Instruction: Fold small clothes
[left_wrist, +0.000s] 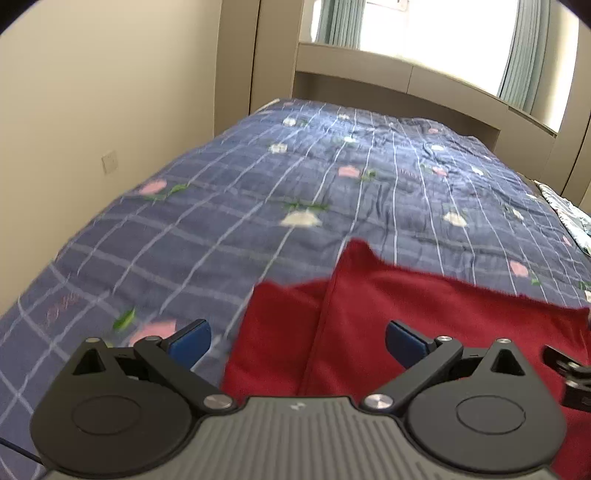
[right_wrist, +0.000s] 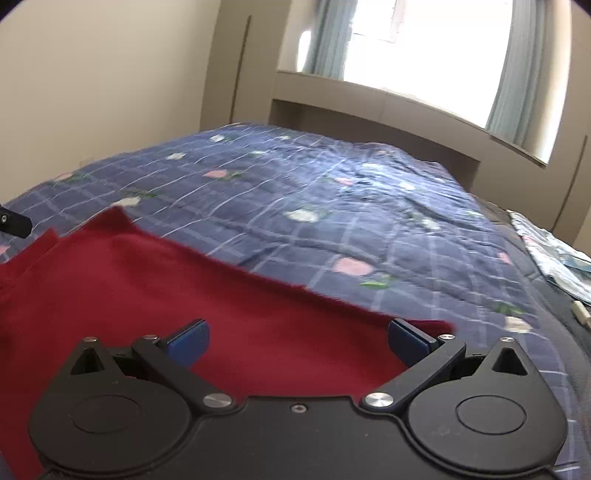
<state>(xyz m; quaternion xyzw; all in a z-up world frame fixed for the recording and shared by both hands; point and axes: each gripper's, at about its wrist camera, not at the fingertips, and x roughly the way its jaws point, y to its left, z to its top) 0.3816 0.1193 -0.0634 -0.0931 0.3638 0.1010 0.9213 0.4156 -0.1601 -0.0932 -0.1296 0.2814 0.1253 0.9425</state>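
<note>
both jaws stand wide apart, gripping nothing: left gripper (left_wrist: 297, 341) and right gripper (right_wrist: 297, 341) hover over the red garment (right_wrist: 155, 280) on the bedspread (right_wrist: 332, 206). it looks soft, light, floppy; best pinched at its edges or corners.

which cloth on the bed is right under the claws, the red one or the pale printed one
The red cloth: it lies under both open claws, left and right. The pale printed cloth sits off at the bed's far right edge.

**Red garment spread on the bed**

A dark red garment (left_wrist: 406, 325) (right_wrist: 147, 295) is laid flat on the blue checked, flowered bedspread (left_wrist: 258, 192) (right_wrist: 332, 206). A seam or fold line is seen running lengthwise near its left edge.
</note>
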